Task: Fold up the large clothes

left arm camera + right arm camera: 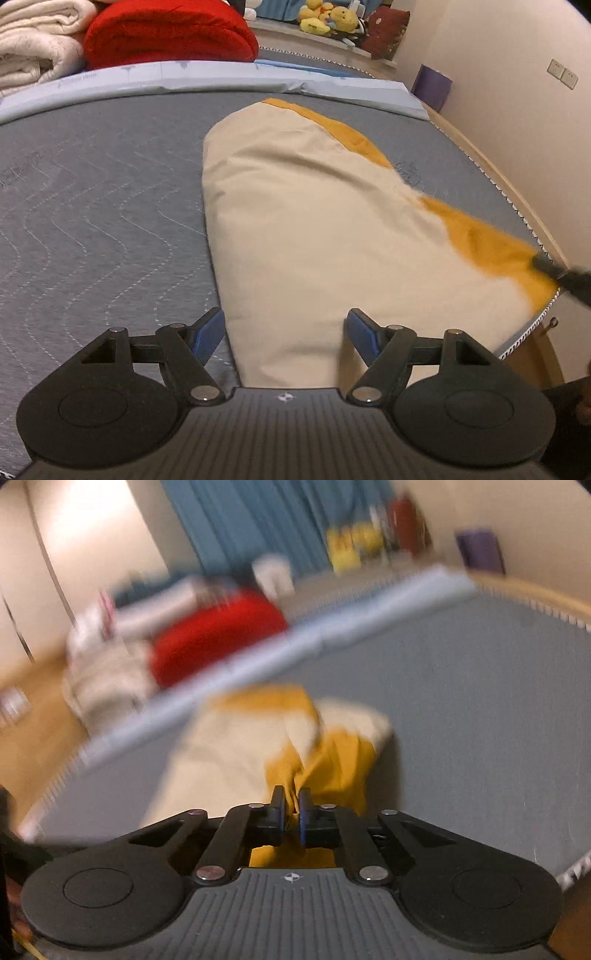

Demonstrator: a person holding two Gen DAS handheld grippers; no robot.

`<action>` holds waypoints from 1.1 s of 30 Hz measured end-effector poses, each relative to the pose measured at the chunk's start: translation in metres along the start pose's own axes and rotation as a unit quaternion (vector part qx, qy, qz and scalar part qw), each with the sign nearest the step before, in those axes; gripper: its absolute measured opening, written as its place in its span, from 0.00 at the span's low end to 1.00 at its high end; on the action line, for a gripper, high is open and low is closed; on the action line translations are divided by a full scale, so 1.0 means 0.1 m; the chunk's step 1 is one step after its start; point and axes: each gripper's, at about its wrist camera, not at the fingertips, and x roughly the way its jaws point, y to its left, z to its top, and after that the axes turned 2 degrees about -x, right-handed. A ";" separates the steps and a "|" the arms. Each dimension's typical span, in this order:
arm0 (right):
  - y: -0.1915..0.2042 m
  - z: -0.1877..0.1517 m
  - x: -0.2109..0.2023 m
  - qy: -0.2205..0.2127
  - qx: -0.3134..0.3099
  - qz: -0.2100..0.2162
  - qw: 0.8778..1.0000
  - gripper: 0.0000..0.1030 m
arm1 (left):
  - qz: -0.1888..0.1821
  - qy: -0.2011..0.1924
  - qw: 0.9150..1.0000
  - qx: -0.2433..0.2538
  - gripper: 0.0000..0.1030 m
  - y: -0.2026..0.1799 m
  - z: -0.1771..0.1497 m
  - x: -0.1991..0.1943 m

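A large cream and mustard-yellow garment (314,221) lies lengthwise on the grey mattress (92,206). My left gripper (284,332) is open, its blue pads either side of the garment's near cream end, just above it. My right gripper (291,808) is shut on the garment's yellow part (332,760) and holds it lifted off the mattress (480,720). In the left wrist view the right gripper shows as a dark blurred shape (561,275) at the yellow corner on the right. The right wrist view is blurred by motion.
A red blanket (166,33) and white folded bedding (33,44) lie beyond the mattress's far edge. Yellow plush toys (325,18) sit on a far ledge. A wall (517,110) and wooden bed rail (491,162) run along the right side.
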 end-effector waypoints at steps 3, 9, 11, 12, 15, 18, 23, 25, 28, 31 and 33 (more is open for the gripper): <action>-0.15 -0.05 0.07 0.046 -0.011 -0.082 0.996 0.02 | 0.012 0.036 0.999 0.007 0.76 0.02 -0.05 0.11; -0.60 -0.27 0.39 0.153 0.043 -0.171 0.972 0.00 | 0.023 0.065 0.998 0.011 0.77 0.07 -0.03 0.21; -0.56 -0.19 0.29 0.119 0.055 -0.138 0.982 0.00 | 0.016 0.058 0.998 0.000 0.77 0.11 -0.01 0.17; -0.55 -0.15 0.25 0.101 0.063 -0.126 0.985 0.00 | 0.016 0.060 0.998 -0.006 0.77 0.14 0.00 0.16; -0.48 -0.06 0.17 0.049 0.071 -0.096 0.992 0.10 | 0.027 0.073 0.997 -0.010 0.77 0.17 -0.02 0.19; -0.44 -0.08 0.30 0.063 0.074 -0.073 0.993 0.51 | 0.026 0.073 0.997 -0.002 0.77 0.12 -0.07 0.17; -0.32 -0.21 0.60 0.123 0.021 -0.076 0.989 0.01 | 0.023 0.067 0.998 -0.001 0.77 0.09 -0.09 0.16; -0.26 -0.25 0.50 0.119 -0.002 -0.079 0.990 0.00 | 0.021 0.058 0.998 -0.001 0.77 0.08 -0.09 0.14; -0.23 -0.15 0.32 0.088 0.006 -0.065 0.994 0.00 | 0.009 0.042 0.999 -0.010 0.77 0.10 -0.06 0.08; -0.38 -0.32 0.40 0.146 0.009 -0.109 0.983 0.00 | 0.016 0.056 0.998 -0.002 0.77 0.09 -0.06 0.12; -0.46 -0.44 0.55 0.187 0.010 -0.130 0.974 0.00 | 0.035 0.088 0.995 0.015 0.82 0.08 -0.12 0.23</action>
